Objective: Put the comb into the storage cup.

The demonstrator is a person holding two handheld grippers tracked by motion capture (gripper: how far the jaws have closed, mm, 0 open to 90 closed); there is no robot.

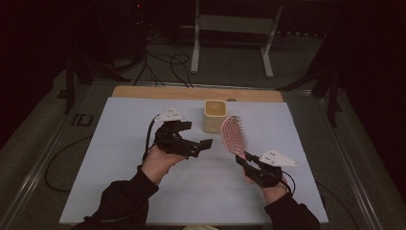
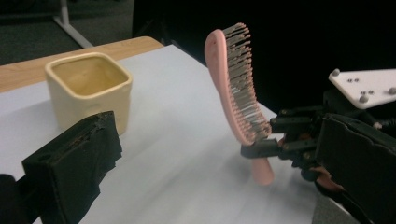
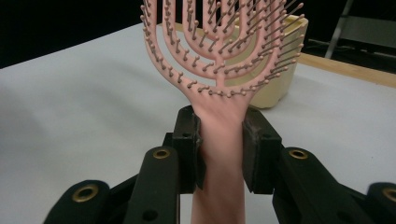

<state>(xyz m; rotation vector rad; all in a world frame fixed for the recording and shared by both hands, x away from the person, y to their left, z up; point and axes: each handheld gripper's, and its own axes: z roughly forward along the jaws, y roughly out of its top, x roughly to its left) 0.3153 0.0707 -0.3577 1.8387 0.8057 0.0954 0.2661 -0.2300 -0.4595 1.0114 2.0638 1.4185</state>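
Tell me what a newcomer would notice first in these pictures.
The eye goes first to the pink hairbrush, held up off the table right of centre, its handle clamped in the right gripper with the bristles facing that gripper's camera. Just behind it a cream square cup stands upright and looks empty on the white table. The left gripper hovers open at centre left, holding nothing.

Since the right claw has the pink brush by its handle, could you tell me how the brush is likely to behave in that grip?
The brush probably stays stiff: it stands upright from the right claw without sagging. It looks light, as its head is slotted. Its smooth handle might slip or pivot, since the jaws pinch only a narrow part.
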